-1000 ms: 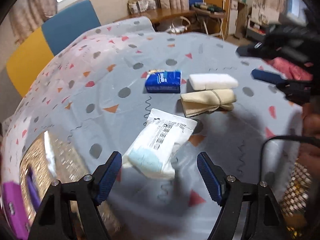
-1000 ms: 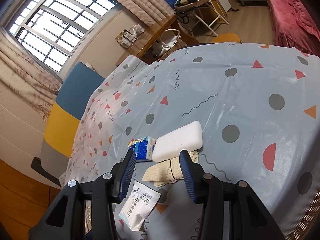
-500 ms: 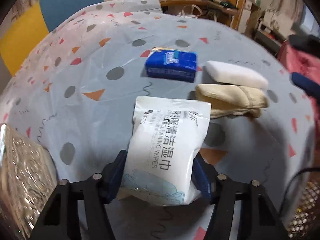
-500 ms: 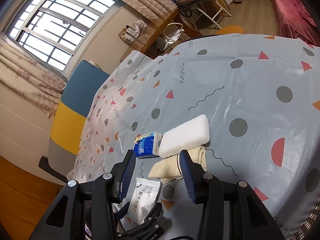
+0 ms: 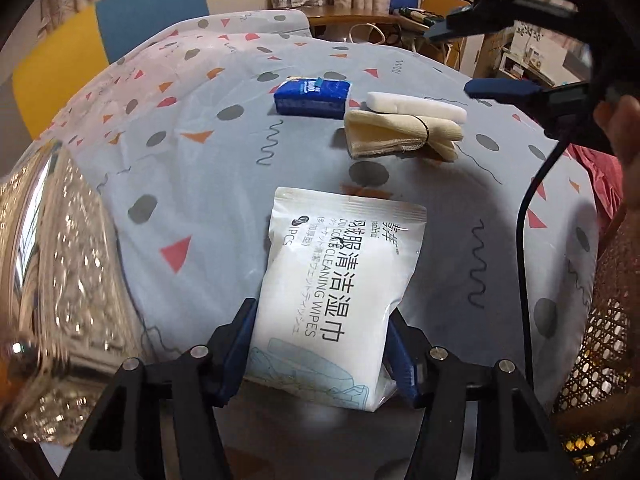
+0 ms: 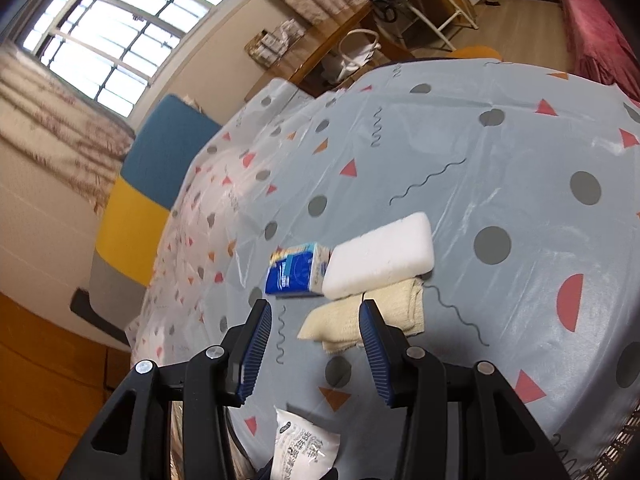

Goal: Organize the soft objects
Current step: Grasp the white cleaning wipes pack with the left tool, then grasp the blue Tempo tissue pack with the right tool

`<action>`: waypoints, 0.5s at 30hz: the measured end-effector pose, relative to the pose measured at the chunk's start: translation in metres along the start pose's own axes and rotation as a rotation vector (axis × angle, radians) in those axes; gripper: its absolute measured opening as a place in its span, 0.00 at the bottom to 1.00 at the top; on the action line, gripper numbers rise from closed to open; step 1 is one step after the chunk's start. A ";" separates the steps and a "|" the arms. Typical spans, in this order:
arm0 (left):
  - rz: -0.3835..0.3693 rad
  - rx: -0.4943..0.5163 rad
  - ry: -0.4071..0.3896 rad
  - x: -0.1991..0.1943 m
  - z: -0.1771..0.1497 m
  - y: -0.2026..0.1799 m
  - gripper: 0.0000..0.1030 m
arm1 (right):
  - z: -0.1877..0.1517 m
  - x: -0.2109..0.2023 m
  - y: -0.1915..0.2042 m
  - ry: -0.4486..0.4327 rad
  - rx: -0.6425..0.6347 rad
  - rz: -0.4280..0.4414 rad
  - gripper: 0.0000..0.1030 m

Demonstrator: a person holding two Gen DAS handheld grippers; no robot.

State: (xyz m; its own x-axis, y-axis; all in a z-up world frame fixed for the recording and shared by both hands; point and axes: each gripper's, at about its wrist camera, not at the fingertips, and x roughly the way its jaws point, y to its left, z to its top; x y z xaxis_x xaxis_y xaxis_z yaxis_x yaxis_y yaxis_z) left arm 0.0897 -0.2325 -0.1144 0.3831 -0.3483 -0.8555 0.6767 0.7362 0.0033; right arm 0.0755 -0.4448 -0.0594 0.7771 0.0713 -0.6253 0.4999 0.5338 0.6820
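The left gripper (image 5: 322, 350) has just been closing, and its blue fingers (image 5: 240, 350) now pinch the near end of the white wipes pack (image 5: 340, 280), which lies on the patterned bench (image 5: 208, 184). Beyond the fingers sit a blue tissue pack (image 5: 312, 98), white sponge (image 5: 416, 106) and beige cloth (image 5: 400, 136). The right gripper (image 6: 316, 354) hovers with fingers spread, empty, the cloth just past them.

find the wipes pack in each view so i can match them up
Left wrist view: the wipes pack fills the lower centre, its near end between the blue pads of the left hand-held gripper.
Right wrist view: only its top end shows at the bottom edge, below the right hand-held gripper.
Shared landmark: the blue tissue pack beside the white sponge.
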 end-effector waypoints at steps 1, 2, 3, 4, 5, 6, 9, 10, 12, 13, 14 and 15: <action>-0.005 -0.003 -0.002 0.000 -0.001 0.001 0.59 | -0.001 0.003 0.003 0.016 -0.017 -0.008 0.45; -0.010 -0.003 -0.006 -0.001 -0.001 0.002 0.59 | -0.002 0.007 0.006 0.036 -0.034 -0.015 0.45; -0.014 -0.002 -0.014 -0.001 -0.002 0.003 0.59 | -0.002 0.011 0.009 0.061 -0.056 -0.023 0.45; -0.016 -0.003 -0.019 -0.002 -0.003 0.004 0.59 | -0.002 0.017 0.015 0.096 -0.092 -0.031 0.45; -0.019 -0.005 -0.024 -0.001 -0.003 0.004 0.59 | -0.003 0.020 0.020 0.116 -0.127 -0.035 0.45; -0.025 -0.011 -0.030 -0.002 -0.005 0.005 0.59 | -0.002 0.025 0.030 0.145 -0.199 -0.045 0.45; -0.032 -0.021 -0.044 -0.002 -0.007 0.007 0.59 | -0.001 0.041 0.058 0.200 -0.418 -0.085 0.45; -0.034 -0.024 -0.050 -0.002 -0.009 0.008 0.59 | 0.000 0.050 0.072 0.224 -0.525 -0.116 0.45; -0.040 -0.030 -0.061 -0.003 -0.011 0.008 0.60 | -0.001 0.063 0.086 0.246 -0.656 -0.168 0.45; -0.043 -0.033 -0.066 -0.003 -0.011 0.009 0.60 | 0.001 0.074 0.094 0.251 -0.729 -0.207 0.45; -0.046 -0.035 -0.071 -0.003 -0.012 0.009 0.60 | 0.002 0.083 0.100 0.257 -0.776 -0.229 0.45; -0.048 -0.038 -0.077 -0.003 -0.013 0.010 0.60 | 0.004 0.090 0.103 0.264 -0.813 -0.243 0.46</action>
State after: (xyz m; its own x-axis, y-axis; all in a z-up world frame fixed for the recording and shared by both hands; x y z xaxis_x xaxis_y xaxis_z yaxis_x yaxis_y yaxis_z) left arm 0.0871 -0.2169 -0.1186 0.3995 -0.4261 -0.8116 0.6718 0.7385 -0.0570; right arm 0.1982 -0.3863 -0.0439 0.5213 0.0158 -0.8532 0.1355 0.9856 0.1011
